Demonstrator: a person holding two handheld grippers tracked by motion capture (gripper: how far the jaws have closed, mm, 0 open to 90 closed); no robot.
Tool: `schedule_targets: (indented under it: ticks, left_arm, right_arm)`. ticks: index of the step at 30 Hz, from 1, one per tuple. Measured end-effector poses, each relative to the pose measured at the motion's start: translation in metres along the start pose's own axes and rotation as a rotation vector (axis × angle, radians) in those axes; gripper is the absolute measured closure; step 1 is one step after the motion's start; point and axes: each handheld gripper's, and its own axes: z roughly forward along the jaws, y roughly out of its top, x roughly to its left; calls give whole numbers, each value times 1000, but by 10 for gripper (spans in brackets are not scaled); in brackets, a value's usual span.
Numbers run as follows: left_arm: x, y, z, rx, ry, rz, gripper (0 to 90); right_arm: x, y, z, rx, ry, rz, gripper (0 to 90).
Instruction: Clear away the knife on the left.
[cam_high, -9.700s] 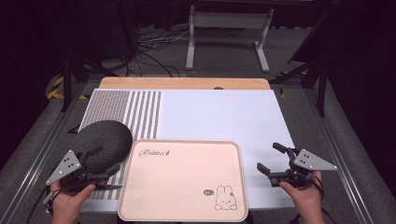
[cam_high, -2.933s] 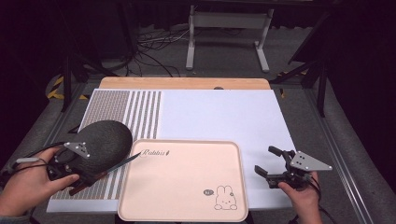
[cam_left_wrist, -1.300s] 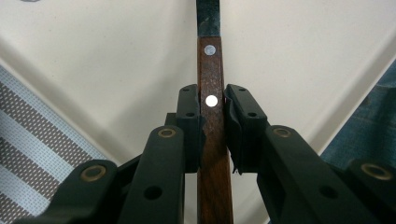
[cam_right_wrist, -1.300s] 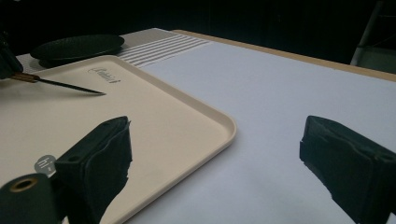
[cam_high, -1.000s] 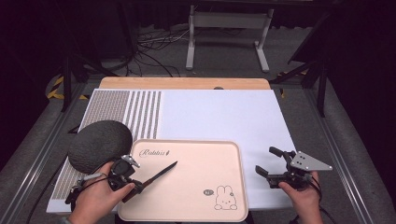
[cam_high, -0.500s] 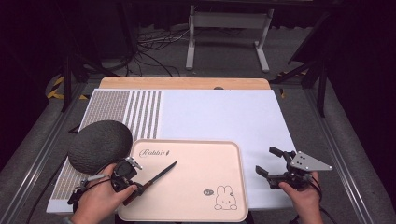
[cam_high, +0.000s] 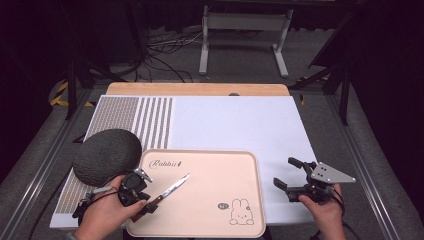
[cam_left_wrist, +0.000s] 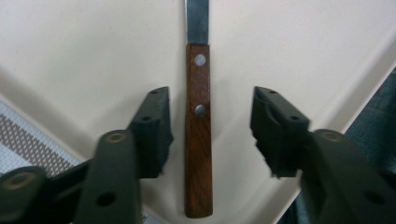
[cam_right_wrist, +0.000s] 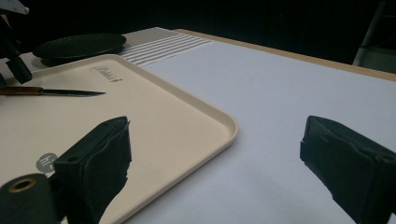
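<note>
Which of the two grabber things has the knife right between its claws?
The left hand-held gripper. Its open jaws sit on either side of the knife on the tray. The right hand-held gripper is beside the tray, with nothing between its jaws.

wooden-handled knife (cam_high: 169, 189), flat on beige tray (cam_high: 225, 165)

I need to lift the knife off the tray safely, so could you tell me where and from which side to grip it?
Grip the knife by its wooden handle, from above, left gripper fingers straddling its long sides. It lies flat on the tray, blade pointing away.
</note>
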Motion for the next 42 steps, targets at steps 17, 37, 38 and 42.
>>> schedule_targets:
  ticks: [17, 37, 38, 42]
  left_arm:
    - [-16, 19, -4, -118, -8, 316, 377]
    - [-8, 37, 20, 28, -36, 515, 900]
    - [-7, 38, 22, 37, -41, 521, 900]
    - [-6, 39, 25, 50, -46, 523, 900]
  right_arm:
    - [0, 0, 0, 1, 2, -3, 89]
    - [-1, -1, 0, -2, 3, -2, 88]
    - [-1, -1, -1, -2, 3, 0, 88]
    - [-2, -1, 0, -2, 2, -2, 88]
